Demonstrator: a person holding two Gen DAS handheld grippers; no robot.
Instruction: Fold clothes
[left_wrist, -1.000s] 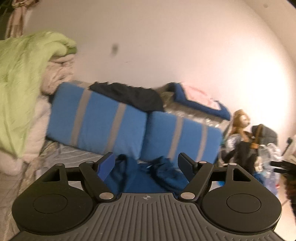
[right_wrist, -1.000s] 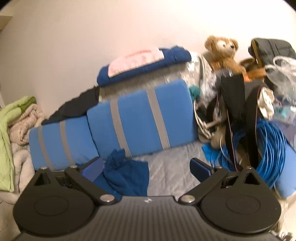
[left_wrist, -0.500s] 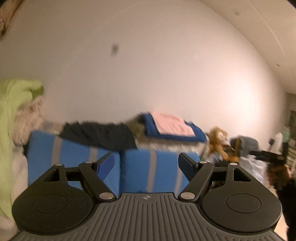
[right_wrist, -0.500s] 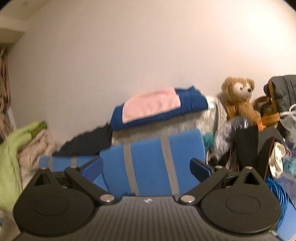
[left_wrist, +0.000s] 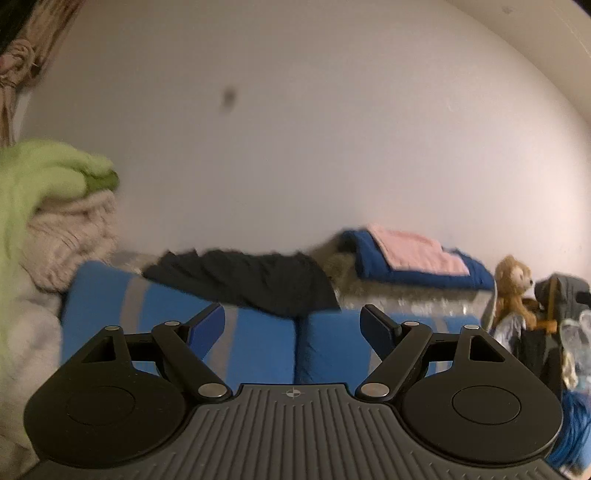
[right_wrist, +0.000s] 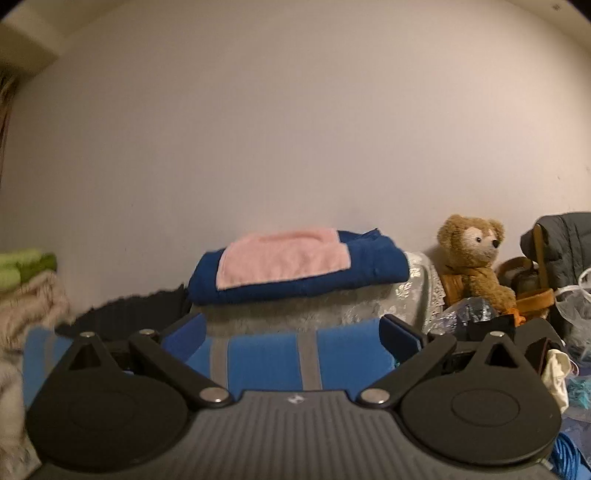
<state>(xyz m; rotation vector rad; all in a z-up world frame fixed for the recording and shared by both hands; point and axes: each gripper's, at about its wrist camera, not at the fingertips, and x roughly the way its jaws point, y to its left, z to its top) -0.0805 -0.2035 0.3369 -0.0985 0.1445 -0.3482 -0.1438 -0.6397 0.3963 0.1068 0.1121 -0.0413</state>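
A: What do the two grippers have between their fingers?
B: Nothing. The left gripper (left_wrist: 291, 325) has its jaws spread wide, and they have just been opening further; only the blue cushions with grey stripes (left_wrist: 258, 347) show in the gap behind. The right gripper (right_wrist: 291, 334) also stands wide with nothing in it, facing a striped blue cushion (right_wrist: 280, 362).

A: Where are the clothes?
B: A black garment (left_wrist: 251, 280) lies loosely draped over the top of the cushions, slightly blurred in the left view. To its right, a folded dark blue garment (right_wrist: 369, 266) with a folded pink cloth (right_wrist: 284, 258) on top rests on a pale fuzzy cover (right_wrist: 332, 306) against the white wall (right_wrist: 295, 129). Both sit well beyond the fingertips, untouched.

A: And around them?
B: At far left, a stack of bedding: a lime green blanket (left_wrist: 40, 173) over a beige fluffy blanket (left_wrist: 70, 236). At right, a brown teddy bear (right_wrist: 476, 262) sits beside a dark grey quilted jacket (right_wrist: 565, 240) and a wooden basket (right_wrist: 532, 295). Below those lie crumpled clear plastic (right_wrist: 576, 302) and a coil of blue cable (left_wrist: 569, 432).

A: Anything blocking the way to the garments?
B: The upright cushions stand between both grippers and the clothes on top.
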